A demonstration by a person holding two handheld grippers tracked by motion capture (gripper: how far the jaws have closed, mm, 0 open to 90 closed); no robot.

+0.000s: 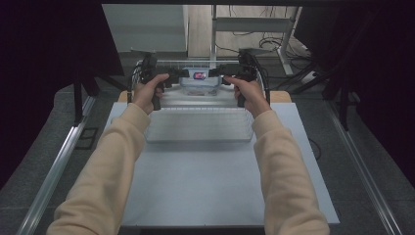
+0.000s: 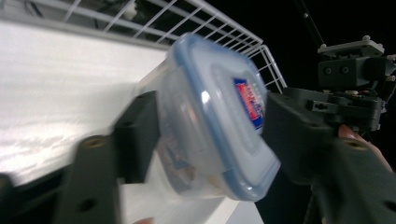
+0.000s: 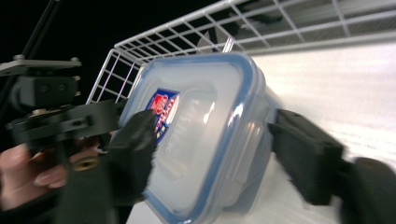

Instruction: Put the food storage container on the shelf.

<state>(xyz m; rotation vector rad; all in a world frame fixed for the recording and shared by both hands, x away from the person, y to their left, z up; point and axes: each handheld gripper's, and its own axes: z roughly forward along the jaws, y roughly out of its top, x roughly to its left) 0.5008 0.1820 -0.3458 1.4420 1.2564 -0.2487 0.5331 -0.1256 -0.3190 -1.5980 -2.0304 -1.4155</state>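
The white wire basket [image 1: 198, 128] sits on the table, and just behind its far rim the lidded plastic container [image 1: 198, 80] hangs between both tools. It looks light, rigid and slick-walled, so the blue-rimmed lid edge is the surest purchase. The left gripper [image 2: 205, 135] and right gripper [image 3: 212, 149] both straddle it, jaws spread, whether pressing I cannot tell.

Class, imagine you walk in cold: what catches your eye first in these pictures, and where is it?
First, the clear food box with a blue-rimmed lid and a red-and-blue label, at the far end of the white wire basket. The left gripper and right gripper flank it from either side, each with the box between its black jaws. Cream sleeves reach in from the bottom of the high view across the pale table.
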